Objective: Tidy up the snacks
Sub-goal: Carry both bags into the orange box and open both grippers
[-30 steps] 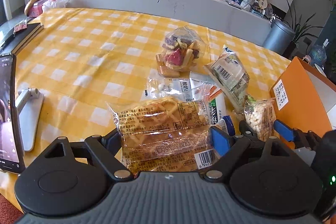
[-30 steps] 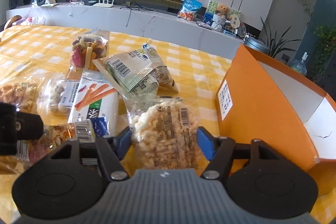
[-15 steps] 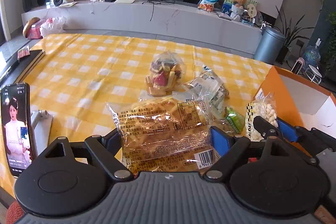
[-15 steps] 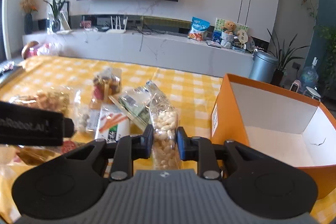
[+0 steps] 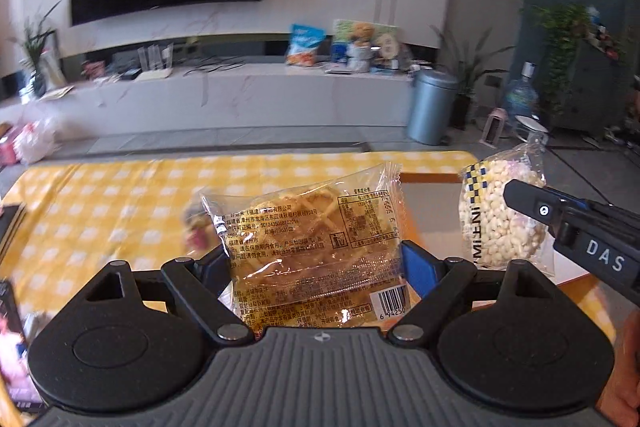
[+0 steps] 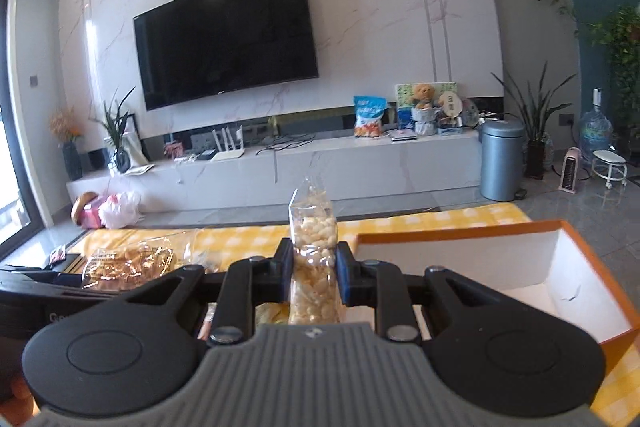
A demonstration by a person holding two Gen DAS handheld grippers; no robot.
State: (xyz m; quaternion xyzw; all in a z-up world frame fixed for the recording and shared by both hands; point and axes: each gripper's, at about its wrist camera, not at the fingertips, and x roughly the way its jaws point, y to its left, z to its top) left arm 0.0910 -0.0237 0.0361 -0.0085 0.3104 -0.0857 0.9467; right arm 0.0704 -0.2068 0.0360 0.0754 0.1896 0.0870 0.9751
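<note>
Lifted off the yellow checked tablecloth (image 5: 120, 195) now, both packets; one second ago lying among the other snacks, with the fingers set around them at table level. Carried high and toward the orange box (image 6: 592, 259), so the pickup looks done and the placing into the box looks like the step at hand.

Waffle packet (image 5: 312, 247): flat, roughly square, clear crinkly film with printed text and a barcode at the corner, golden lattice pastry inside. Held across its width in the left gripper (image 5: 316, 259), the blue-padded fingers pressing on both side edges, fairly wide apart because of the broad packet. Probably soft and easy to crush under a hard squeeze.

Puffed-grain packet (image 6: 314, 259): clear bag full of small pale, round pieces, a checked yellow and dark stripe on one face. Seen edge-on in the right view, standing upright and slim; pinched in the right gripper (image 6: 314, 271) with the fingers close together. Visible also from the left view (image 5: 500, 215) as a rounded disc, held above the near part of the box.

Orange box: stiff cardboard, orange outside, white and bare inside as far as visible, open at top, standing on the tablecloth to the right.

Further out: blurred snacks below, a phone at the left edge, a dark television (image 6: 228, 39) on a marble wall.
</note>
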